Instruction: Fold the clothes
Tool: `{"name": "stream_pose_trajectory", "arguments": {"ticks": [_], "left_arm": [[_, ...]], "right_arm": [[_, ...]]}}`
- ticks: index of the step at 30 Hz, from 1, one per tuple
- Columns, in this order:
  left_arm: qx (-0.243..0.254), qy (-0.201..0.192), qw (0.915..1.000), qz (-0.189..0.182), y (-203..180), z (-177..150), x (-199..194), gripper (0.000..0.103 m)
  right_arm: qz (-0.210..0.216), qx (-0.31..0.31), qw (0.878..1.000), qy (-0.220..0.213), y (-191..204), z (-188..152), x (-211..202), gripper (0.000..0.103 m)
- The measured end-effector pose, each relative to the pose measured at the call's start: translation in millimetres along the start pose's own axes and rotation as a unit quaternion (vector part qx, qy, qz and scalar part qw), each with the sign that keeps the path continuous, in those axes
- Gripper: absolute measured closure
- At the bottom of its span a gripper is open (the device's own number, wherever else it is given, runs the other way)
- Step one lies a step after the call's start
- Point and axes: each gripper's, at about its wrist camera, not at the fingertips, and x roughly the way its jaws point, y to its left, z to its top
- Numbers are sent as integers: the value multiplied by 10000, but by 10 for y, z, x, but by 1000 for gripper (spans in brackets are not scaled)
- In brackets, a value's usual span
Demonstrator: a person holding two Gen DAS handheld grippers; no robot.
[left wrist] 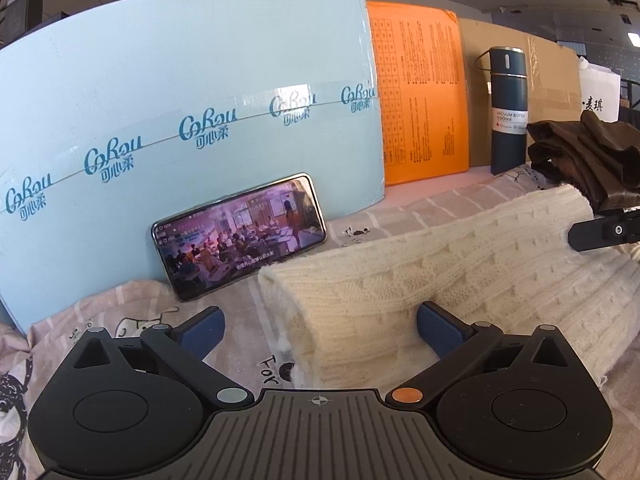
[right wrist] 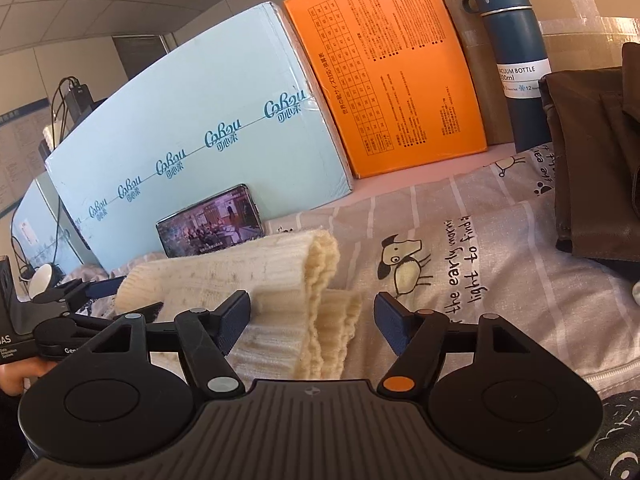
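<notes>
A cream knitted sweater (left wrist: 420,276) lies folded on the printed bedsheet (left wrist: 400,208). My left gripper (left wrist: 320,330) is open, its blue pads on either side of the sweater's near left end. In the right wrist view the sweater's ribbed hem (right wrist: 320,304) sits between the open pads of my right gripper (right wrist: 312,316). The left gripper (right wrist: 100,292) shows there at the far left, at the sweater's other end. A folded dark brown garment (left wrist: 588,160) lies at the right, also in the right wrist view (right wrist: 596,160).
A phone (left wrist: 240,236) playing video leans on a light blue carton (left wrist: 180,100). An orange box (left wrist: 420,96) and a dark blue vacuum bottle (left wrist: 508,108) stand behind. Brown cardboard (left wrist: 556,76) is at the back right.
</notes>
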Motion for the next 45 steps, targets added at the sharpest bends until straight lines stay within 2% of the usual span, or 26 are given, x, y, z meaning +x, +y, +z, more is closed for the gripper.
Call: {"name": "stream_pose_trajectory", "arguments": {"ticks": [3,4,5,7,9,12,16,19,23,28,30,33,35,36,37,38,39,41,43,45], "left_arm": [[-377,147,9989,-242,105,25,62,0],[-672,191,9968,-401,180,4,68,0],[-1068,279,9921,-599,273,-11,66,0],[-1882,441,9763,-970,461,-22,19,0],[-2391,361,9633,-1167,587,-23,-117,0],[-2633,293,9523,-1515,630,-29,-344,0],[-2634,740,9440,-1842,507,-125,-358,0],[-2590,1037,9420,-1864,392,-184,-241,0],[-2463,882,9448,-1973,267,-208,-199,0],[-2780,566,9340,-2172,277,-262,-175,0],[-2720,459,9371,-2138,245,-265,-176,2],[-2504,375,9481,-1922,181,-257,-202,17],[-2416,338,9523,-1832,174,-257,-208,29],[-2301,311,9564,-1770,162,-256,-215,31],[-2190,292,9605,-1693,147,-254,-222,39],[-2120,289,9634,-1618,135,-253,-229,44],[-2115,286,9637,-1607,138,-254,-239,46],[-2149,284,9625,-1629,171,-236,-283,57],[-2282,275,9584,-1691,244,-226,-367,61],[-2397,211,9556,-1701,334,-246,-490,61]], "right_arm": [[-94,-5,9999,82,-3,-13,30,33],[-83,19,9999,96,-9,-16,29,32],[-66,49,9999,112,-16,-18,26,31],[61,215,9996,167,-52,-7,12,30],[210,407,9987,233,-95,3,-1,29],[500,682,9957,366,-143,25,-11,25],[705,797,9927,574,-123,33,3,17],[741,779,9914,748,-81,15,34,16],[923,813,9884,896,-38,-25,77,13],[1028,824,9874,880,-6,-42,75,12],[1066,832,9872,850,0,-45,65,15],[1121,843,9868,805,8,-48,50,24],[1159,850,9866,775,14,-51,40,30],[1177,854,9864,760,17,-52,35,39],[1202,862,9862,744,24,-53,30,55],[1263,892,9853,723,56,-53,28,56],[1301,904,9849,699,95,-53,24,58],[1126,745,9889,620,258,-67,-1,62],[1104,858,9888,518,362,-68,-44,65],[1280,1154,9838,484,412,-50,-82,67]]}}
